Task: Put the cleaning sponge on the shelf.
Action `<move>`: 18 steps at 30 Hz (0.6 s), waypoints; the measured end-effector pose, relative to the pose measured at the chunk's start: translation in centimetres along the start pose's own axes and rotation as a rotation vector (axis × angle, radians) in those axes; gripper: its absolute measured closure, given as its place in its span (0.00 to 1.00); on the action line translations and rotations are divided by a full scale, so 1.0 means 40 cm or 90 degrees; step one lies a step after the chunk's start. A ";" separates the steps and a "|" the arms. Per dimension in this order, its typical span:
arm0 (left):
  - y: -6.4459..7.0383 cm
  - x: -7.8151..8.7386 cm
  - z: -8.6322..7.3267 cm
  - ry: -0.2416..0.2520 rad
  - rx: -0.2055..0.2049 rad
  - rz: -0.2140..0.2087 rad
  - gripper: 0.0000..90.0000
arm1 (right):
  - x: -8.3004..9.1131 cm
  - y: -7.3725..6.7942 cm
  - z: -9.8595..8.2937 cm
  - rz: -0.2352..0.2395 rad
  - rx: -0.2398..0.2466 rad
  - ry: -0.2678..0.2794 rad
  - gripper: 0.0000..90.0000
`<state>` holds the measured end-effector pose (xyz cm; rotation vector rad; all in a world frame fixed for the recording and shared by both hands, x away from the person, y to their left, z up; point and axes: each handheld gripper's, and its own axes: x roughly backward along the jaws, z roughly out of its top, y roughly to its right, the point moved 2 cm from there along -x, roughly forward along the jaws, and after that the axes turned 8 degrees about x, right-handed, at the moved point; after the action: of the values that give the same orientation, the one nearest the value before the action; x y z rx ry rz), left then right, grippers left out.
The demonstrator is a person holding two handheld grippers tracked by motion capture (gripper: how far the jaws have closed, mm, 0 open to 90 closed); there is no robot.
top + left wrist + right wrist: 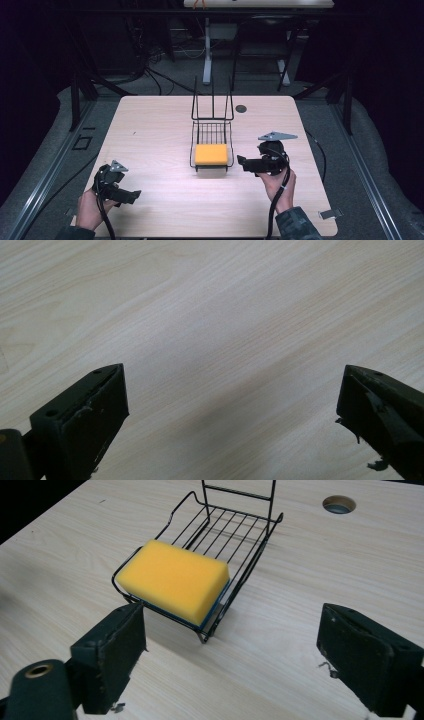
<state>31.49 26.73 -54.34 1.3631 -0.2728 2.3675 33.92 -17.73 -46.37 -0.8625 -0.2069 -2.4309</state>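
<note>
A yellow sponge (pixel 211 154) (pixel 175 579) lies in the near end of a black wire rack (pixel 212 131) (pixel 235 525) at the middle of the wooden table. My right gripper (pixel 242 163) (pixel 232 650) is held just right of the rack, open, jaws wide apart and empty, pointing at the sponge from a short distance. My left gripper (pixel 131 196) (pixel 232 410) is near the table's front left corner, open, with bare tabletop between its jaws.
The rack has a tall wire back frame (pixel 213 102) at its far end. A round cable hole (pixel 241 108) (pixel 339 503) sits in the table behind the rack. Beyond the table stand dark floor, cables and another desk's legs (pixel 207 55).
</note>
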 end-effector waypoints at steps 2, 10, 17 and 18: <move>0.000 0.000 0.000 0.000 0.000 0.000 0.00 | 0.016 0.006 -0.008 -0.003 0.008 -0.006 0.09; -0.005 0.004 -0.003 0.001 0.004 0.001 0.00 | 0.072 0.029 -0.067 -0.016 0.015 -0.033 0.00; -0.002 0.004 -0.004 -0.001 0.001 -0.002 0.00 | 0.090 0.037 -0.148 -0.022 0.005 -0.063 0.00; -0.001 0.003 -0.004 -0.002 -0.002 -0.002 0.00 | 0.090 0.037 -0.161 -0.022 0.002 -0.072 0.00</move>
<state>31.34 26.85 -54.31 1.3652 -0.2747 2.3613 28.96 -22.59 -49.23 -1.0030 -0.2695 -2.4154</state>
